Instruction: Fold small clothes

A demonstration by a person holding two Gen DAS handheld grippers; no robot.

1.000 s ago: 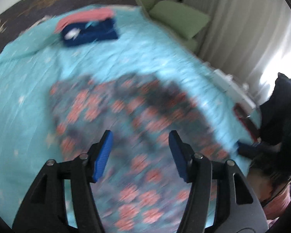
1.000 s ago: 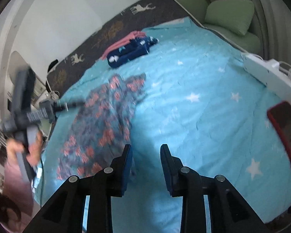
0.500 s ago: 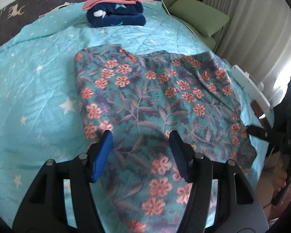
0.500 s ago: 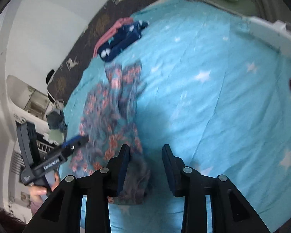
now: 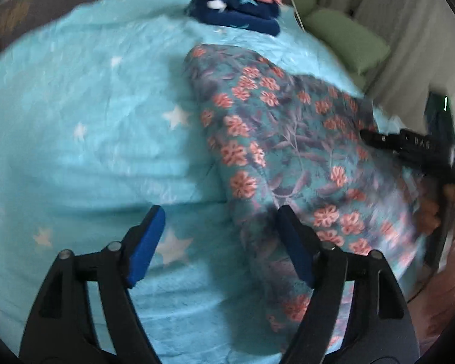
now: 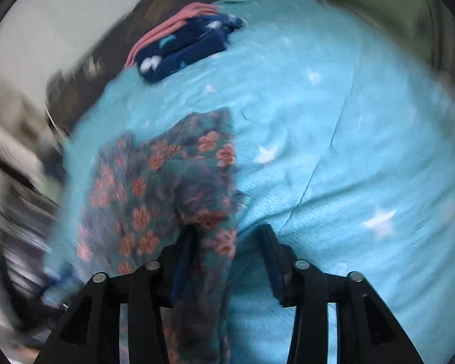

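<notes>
A teal floral garment with coral flowers (image 5: 288,151) lies spread on the light blue star blanket (image 5: 91,121). My left gripper (image 5: 221,236) is open just above the garment's near left edge, its right finger over the cloth. My right gripper (image 6: 227,251) is open, and a fold of the same garment (image 6: 154,188) lies between its fingers. The right gripper also shows in the left wrist view (image 5: 409,145) over the garment's far right edge. The right wrist view is motion-blurred.
A folded stack of navy and pink clothes (image 5: 236,9) sits at the far end of the bed; it also shows in the right wrist view (image 6: 182,48). Green cushions (image 5: 348,39) and a curtain stand at the far right. A dark deer-print cover (image 5: 30,6) lies beyond the blanket.
My left gripper has swung left, from over the garment's middle to its left edge. My right gripper has come down close onto the garment's edge, which now lies between its fingers.
</notes>
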